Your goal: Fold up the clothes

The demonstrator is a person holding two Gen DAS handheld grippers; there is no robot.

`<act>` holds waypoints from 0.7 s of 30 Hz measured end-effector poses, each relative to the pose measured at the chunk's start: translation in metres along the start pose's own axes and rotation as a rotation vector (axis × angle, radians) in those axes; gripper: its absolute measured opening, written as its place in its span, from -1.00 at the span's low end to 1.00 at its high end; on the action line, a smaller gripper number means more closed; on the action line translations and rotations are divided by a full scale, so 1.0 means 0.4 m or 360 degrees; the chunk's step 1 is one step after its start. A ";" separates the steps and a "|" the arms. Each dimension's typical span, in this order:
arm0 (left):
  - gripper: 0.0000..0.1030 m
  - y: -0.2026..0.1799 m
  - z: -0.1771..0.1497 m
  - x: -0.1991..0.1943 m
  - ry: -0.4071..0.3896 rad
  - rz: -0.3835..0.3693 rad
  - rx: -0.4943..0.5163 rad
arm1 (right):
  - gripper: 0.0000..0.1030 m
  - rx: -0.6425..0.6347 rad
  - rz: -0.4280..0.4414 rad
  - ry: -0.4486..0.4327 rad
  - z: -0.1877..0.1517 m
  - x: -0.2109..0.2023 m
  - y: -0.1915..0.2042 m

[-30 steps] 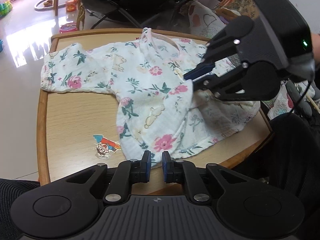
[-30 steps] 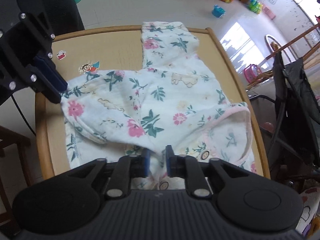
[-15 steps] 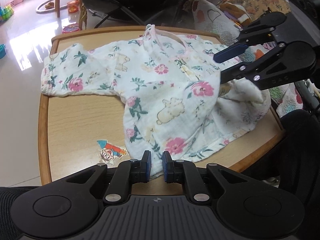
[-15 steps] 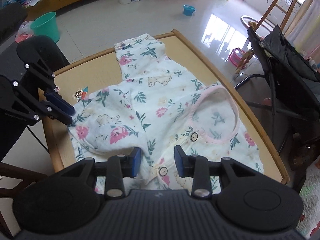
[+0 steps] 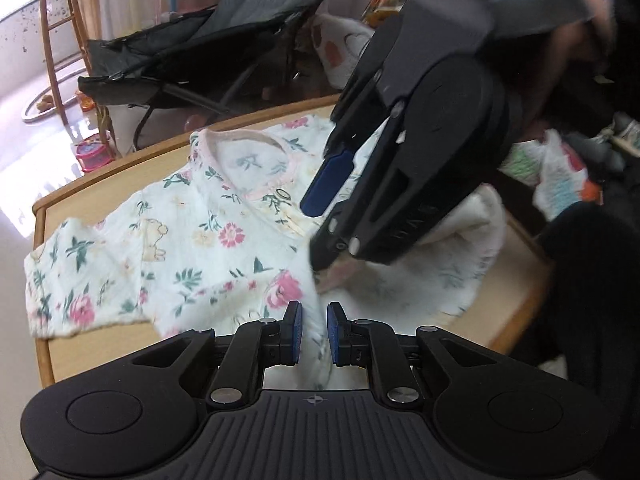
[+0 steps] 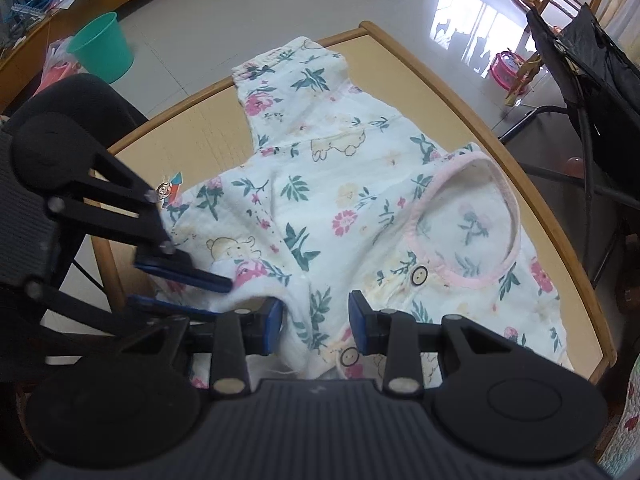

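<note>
Item: floral baby top (image 6: 320, 184), on wooden table (image 6: 208, 128), mostly spread, one sleeve out flat.
Left gripper (image 5: 314, 334): clamped on lifted hem fold.
Right gripper (image 6: 314, 326): jaws just opened, cloth loose between.
Progress: first fold underway (judged early); remaining folds pending.

Soft crinkled cloth garment (image 6: 328, 184) — matt wooden table (image 6: 192, 132).
</note>
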State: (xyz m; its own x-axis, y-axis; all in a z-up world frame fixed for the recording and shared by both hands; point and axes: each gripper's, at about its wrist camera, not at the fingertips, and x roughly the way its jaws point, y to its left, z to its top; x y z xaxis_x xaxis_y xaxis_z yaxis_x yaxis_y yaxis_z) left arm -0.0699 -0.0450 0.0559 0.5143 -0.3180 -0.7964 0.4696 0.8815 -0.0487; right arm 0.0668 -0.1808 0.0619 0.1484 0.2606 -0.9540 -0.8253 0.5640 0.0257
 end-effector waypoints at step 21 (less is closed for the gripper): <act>-0.66 0.167 0.001 0.056 0.0087 -0.0009 -0.0328 | -0.41 0.0266 -0.0240 -0.0386 -0.139 -0.072 0.124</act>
State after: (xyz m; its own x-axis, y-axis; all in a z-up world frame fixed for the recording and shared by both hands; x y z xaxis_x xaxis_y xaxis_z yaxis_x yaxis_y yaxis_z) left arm -0.0267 0.0067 0.0348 0.4695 -0.3088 -0.8272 0.3131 0.9342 -0.1711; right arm -0.0089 -0.2040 0.0740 0.4043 0.3321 -0.8522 -0.6862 0.7262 -0.0426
